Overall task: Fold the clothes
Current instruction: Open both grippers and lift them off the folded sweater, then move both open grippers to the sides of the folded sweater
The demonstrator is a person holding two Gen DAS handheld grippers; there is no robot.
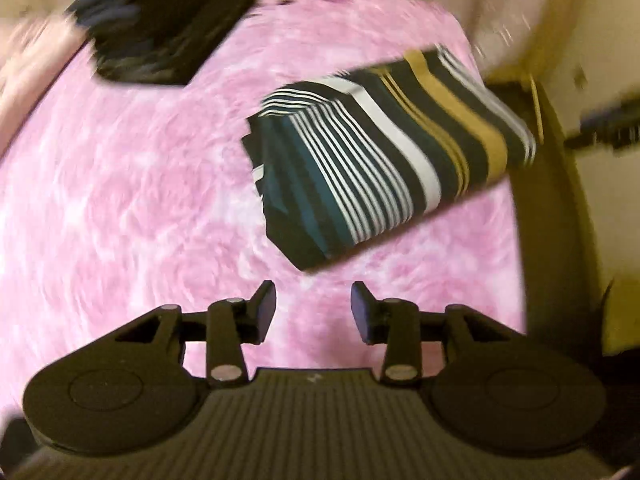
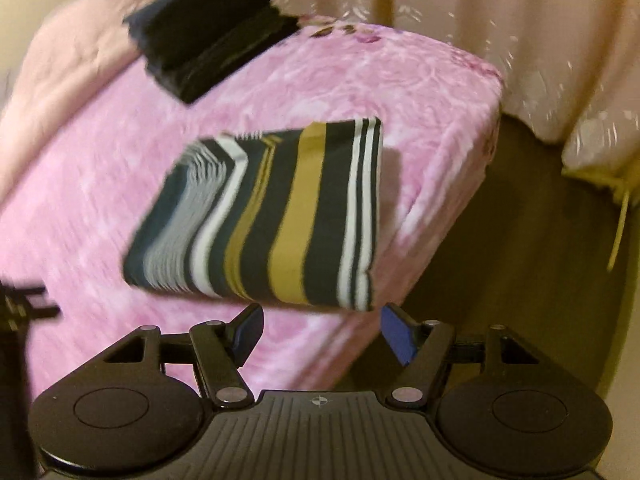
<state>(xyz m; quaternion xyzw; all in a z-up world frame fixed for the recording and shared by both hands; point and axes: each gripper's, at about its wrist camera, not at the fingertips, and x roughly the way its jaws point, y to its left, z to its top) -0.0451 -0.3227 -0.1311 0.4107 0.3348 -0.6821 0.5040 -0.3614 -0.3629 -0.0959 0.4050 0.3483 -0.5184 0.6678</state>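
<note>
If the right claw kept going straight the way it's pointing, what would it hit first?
Probably the near edge of the folded striped garment on the pink bedspread; the open right claw points just below it, and blur clouds depth.

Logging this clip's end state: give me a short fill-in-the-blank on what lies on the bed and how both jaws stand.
1. The folded striped garment lies on a fuzzy bedspread coloured ____.
2. Near the bed's far edge sits a stack of folded ____ clothes.
3. The left gripper holds ____ between its jaws.
4. The right gripper has its jaws ____, clear of the garment.

Missing words: pink; dark; nothing; open
</note>
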